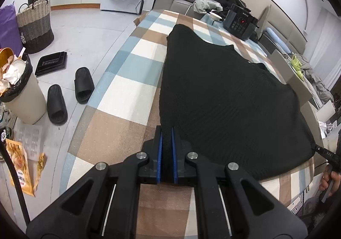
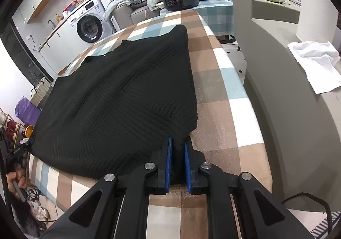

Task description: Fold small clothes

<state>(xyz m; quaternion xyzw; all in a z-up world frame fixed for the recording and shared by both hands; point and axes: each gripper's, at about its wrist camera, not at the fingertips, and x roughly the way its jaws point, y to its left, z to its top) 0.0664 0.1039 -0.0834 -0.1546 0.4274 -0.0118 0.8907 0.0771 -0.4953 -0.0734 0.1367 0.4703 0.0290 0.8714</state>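
Nearest us, our left gripper (image 1: 166, 149) is clamped on the near left corner of the black knit (image 1: 223, 98), and our right gripper (image 2: 177, 160) is clamped on the near right corner, blue pads (image 2: 168, 162) pinching fabric. We hold both hem corners, we judge, so the near edge can be lifted and carried toward twelve o'clock in one even fold. The knit lies flat along the checked table (image 2: 223, 111), neckline at the far end. Beyond it, at one o'clock in the left view, sits a cooker (image 1: 240, 22). How much fabric sits between the pads is hidden, and the knit's weave is too dark to read.
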